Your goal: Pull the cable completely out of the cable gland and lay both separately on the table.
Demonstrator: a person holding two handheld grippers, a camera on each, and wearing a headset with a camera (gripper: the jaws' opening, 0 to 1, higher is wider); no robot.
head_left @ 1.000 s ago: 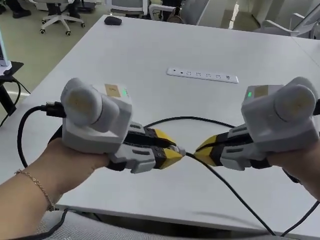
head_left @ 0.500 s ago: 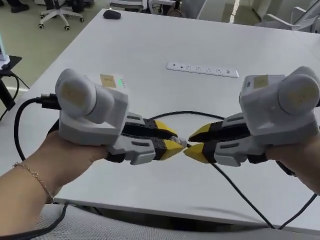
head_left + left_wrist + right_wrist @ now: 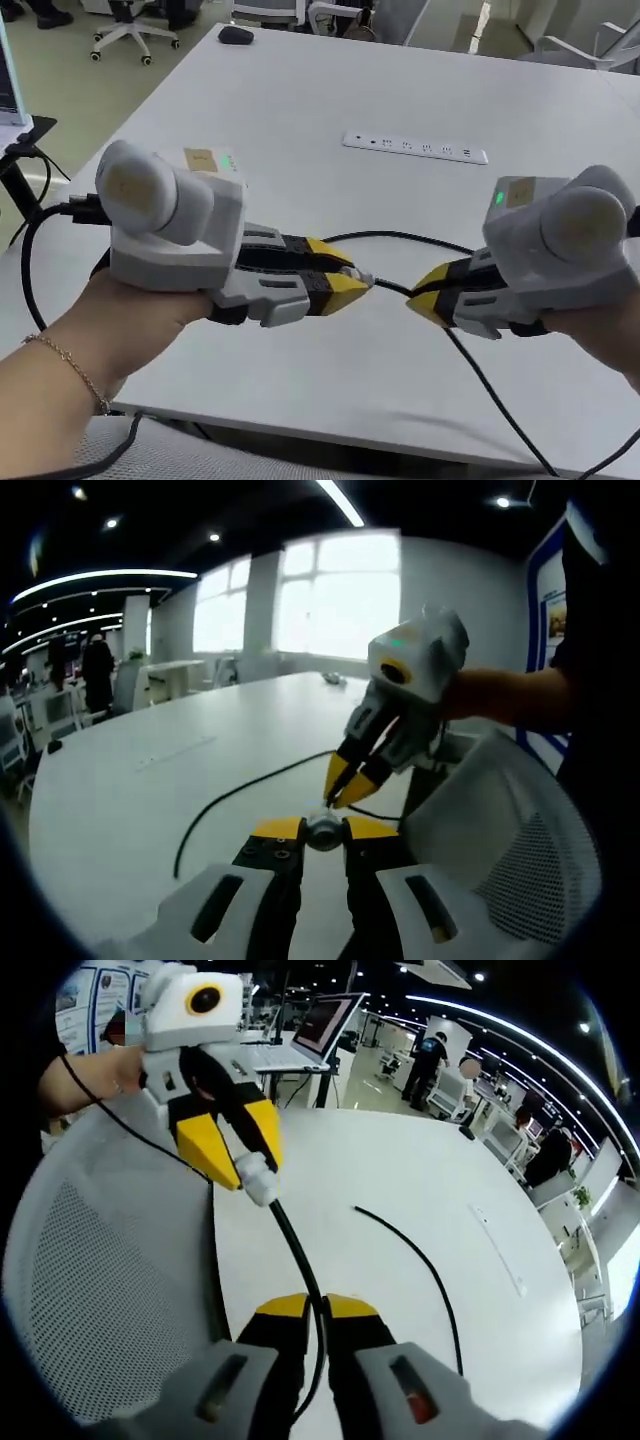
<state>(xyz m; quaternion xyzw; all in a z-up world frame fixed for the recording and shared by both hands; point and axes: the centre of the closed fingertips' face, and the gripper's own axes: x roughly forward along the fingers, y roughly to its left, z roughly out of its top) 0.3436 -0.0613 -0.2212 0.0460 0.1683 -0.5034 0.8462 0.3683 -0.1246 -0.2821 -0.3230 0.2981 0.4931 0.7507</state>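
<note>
Gland and cable are both off the white table (image 3: 300, 120), held up above its near edge between the two tools. The cable gland (image 3: 322, 830) is a small, pale, rounded plastic fitting. It is pinched between the yellow jaw tips of the left gripper (image 3: 358, 282). Its long axis lies along the line between the two grippers, across the person from left to right, with its outlet facing the right gripper (image 3: 414, 297).

The cable (image 3: 297, 1252) is thin, round and black with a smooth sheath. It leaves the gland and runs straight, in a short taut stretch, into the right gripper's jaws, which are pressed together on it. The cable is not yet out of the gland. Past the right gripper it drops toward the table's near edge, and another stretch lies in a loose arc on the tabletop beyond the grippers.

Both grippers have grey moulded bodies, with black parts behind the yellow wedge-shaped tips. A flat white power strip (image 3: 415, 148) lies farther back on the table, and a dark mouse (image 3: 236, 35) sits at the far edge. A grey mesh chair back (image 3: 110, 1260) is just below the hands.
</note>
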